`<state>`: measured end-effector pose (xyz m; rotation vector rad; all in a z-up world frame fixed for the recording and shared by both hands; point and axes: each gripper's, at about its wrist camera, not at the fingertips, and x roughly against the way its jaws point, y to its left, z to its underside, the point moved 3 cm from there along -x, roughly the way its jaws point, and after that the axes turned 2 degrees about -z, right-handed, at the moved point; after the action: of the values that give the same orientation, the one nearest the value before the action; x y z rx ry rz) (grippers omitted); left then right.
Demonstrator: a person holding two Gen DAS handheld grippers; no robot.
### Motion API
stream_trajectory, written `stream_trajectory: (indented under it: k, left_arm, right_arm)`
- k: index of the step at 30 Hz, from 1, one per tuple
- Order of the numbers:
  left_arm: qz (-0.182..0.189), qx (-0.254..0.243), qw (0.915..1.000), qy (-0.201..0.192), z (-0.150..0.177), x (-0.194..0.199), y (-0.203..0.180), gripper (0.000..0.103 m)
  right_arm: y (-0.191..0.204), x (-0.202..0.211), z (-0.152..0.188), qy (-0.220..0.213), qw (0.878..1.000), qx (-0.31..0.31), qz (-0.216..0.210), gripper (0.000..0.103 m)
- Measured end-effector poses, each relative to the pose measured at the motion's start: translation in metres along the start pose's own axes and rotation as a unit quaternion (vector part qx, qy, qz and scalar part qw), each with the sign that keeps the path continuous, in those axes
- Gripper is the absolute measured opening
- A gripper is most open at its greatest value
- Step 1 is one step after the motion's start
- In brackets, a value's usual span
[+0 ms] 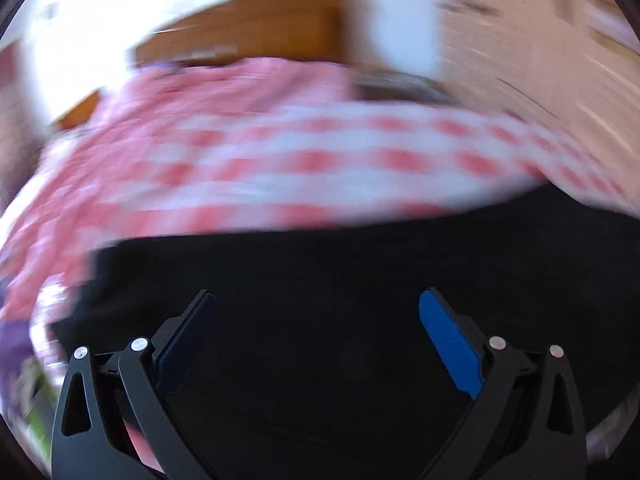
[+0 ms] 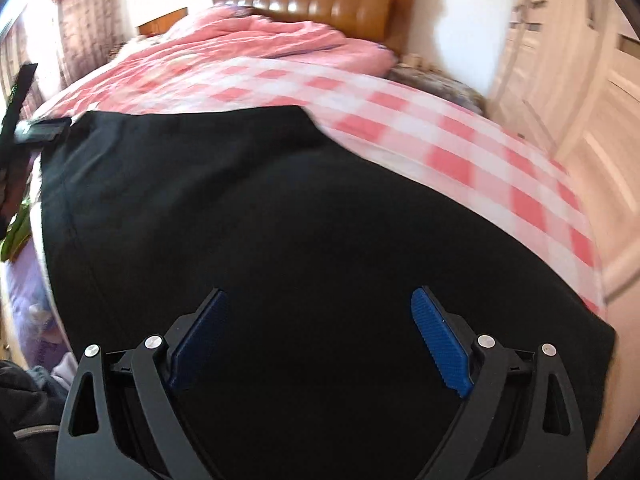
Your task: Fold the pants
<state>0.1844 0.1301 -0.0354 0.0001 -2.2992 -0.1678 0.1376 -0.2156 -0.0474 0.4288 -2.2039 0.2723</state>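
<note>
Black pants (image 2: pixel 256 208) lie flat on a bed with a pink-and-white checked cover (image 2: pixel 440 128). In the right wrist view they fill the lower frame, and my right gripper (image 2: pixel 320 308) is open and empty just above the cloth. In the blurred left wrist view the pants (image 1: pixel 320 272) also fill the lower half, and my left gripper (image 1: pixel 318 312) is open and empty over them. The left gripper's body (image 2: pixel 24 120) shows at the far left edge of the pants in the right wrist view.
A pink duvet (image 2: pixel 260 36) is bunched at the head of the bed under a brown padded headboard (image 2: pixel 328 4). A cream wardrobe (image 2: pixel 568 80) stands to the right. Curtains (image 2: pixel 80 20) hang at the left. Purple cloth (image 2: pixel 28 300) lies beside the bed at the left.
</note>
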Motion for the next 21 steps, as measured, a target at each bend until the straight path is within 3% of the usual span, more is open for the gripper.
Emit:
stream_trajectory:
  k: [4,6,9,15,18,19,21]
  left_arm:
    - [-0.017,-0.068,0.9972,0.026,0.021,-0.027,-0.056,0.102]
    - [-0.002,-0.039,0.9991,0.017,0.022,-0.031,-0.049,0.102]
    - [0.042,0.004,0.9985,0.035,0.024,-0.039,-0.034,0.102]
    - [0.037,0.003,0.9987,0.033,0.022,-0.039,-0.034,0.102]
    - [-0.003,0.003,0.9987,0.050,0.017,-0.028,-0.042,0.099]
    - [-0.015,-0.013,0.9992,0.036,0.010,-0.016,-0.050,0.098]
    - [0.002,-0.035,0.9993,0.008,-0.004,-0.001,-0.068,0.099]
  right_arm:
    - [-0.020,-0.011,0.027,0.042,0.999,-0.011,0.001,0.092]
    - [-0.034,-0.004,0.042,0.024,0.999,-0.032,-0.036,0.093]
    - [-0.040,0.005,0.053,0.023,0.999,-0.024,-0.036,0.093]
    - [-0.052,0.018,0.071,0.008,0.998,-0.042,-0.040,0.092]
    - [-0.051,0.027,0.070,0.027,0.998,-0.046,-0.036,0.091]
    - [-0.050,0.032,0.065,0.030,0.998,-0.038,-0.027,0.092]
    - [-0.057,0.042,0.051,0.009,1.000,-0.023,0.008,0.092]
